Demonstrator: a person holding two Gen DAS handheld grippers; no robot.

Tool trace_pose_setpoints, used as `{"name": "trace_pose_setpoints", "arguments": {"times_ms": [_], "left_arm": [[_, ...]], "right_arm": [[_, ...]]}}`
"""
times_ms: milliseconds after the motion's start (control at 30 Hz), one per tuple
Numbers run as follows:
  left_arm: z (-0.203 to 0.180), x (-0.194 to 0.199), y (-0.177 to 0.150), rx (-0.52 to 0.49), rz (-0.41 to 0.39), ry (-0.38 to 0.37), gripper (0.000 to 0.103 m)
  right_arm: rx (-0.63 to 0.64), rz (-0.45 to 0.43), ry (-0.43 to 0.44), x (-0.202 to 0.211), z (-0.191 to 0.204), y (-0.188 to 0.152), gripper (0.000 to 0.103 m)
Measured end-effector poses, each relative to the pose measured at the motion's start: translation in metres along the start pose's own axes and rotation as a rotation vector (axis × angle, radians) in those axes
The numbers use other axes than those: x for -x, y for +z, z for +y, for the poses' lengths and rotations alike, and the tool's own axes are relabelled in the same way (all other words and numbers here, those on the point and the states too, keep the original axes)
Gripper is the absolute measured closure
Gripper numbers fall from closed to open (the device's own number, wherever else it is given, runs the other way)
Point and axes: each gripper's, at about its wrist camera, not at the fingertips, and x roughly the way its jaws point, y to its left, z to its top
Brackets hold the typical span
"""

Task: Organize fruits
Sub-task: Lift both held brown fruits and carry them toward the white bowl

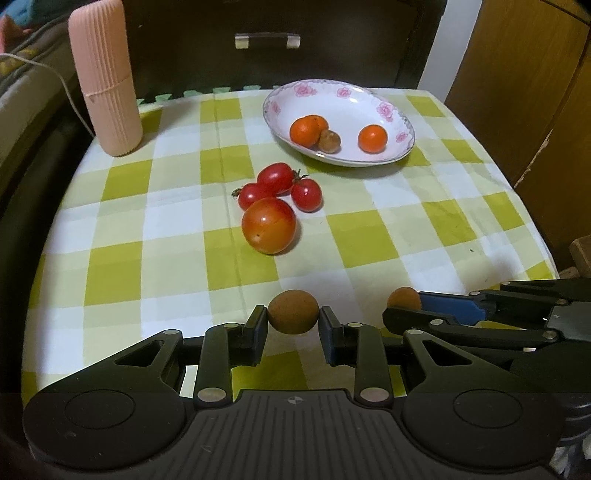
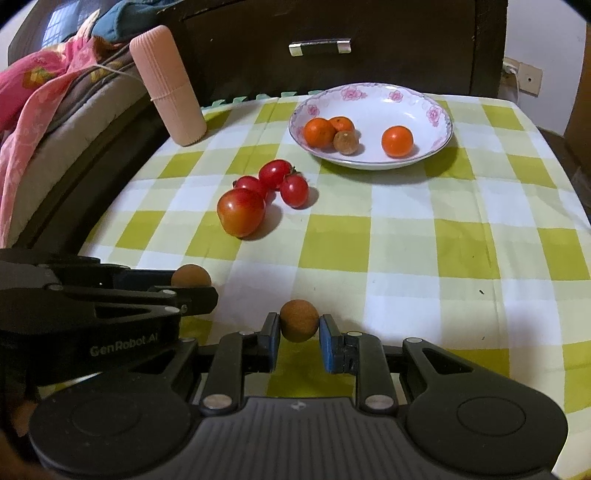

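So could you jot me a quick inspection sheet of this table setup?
Surface: checked cloth, flat.
Job's things: plate holds three oranges and a brown fruit; four tomatoes clustered on the cloth.
Clutter: pink ribbed container, upright.
Grippers: left tool shut on a large brown fruit; right tool shut on a small brown fruit.
Cables: white cord beside the container.
Surroundings: dark drawer, bedding.

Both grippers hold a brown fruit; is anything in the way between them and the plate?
The tomatoes lie on the cloth roughly between the left gripper and the plate. From the right gripper they sit off to the left, leaving bare cloth.
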Motion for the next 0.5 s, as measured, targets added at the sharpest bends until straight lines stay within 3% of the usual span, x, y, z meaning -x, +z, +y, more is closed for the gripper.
{"name": "trace_pose_setpoints", "arguments": {"times_ms": [500], "left_arm": [[-0.010,-0.003,0.028,-0.015,-0.043,-0.021,0.067]], "right_arm": [[-0.063,-0.059,-0.015,0.009,-0.017,0.020,0.080]]}}
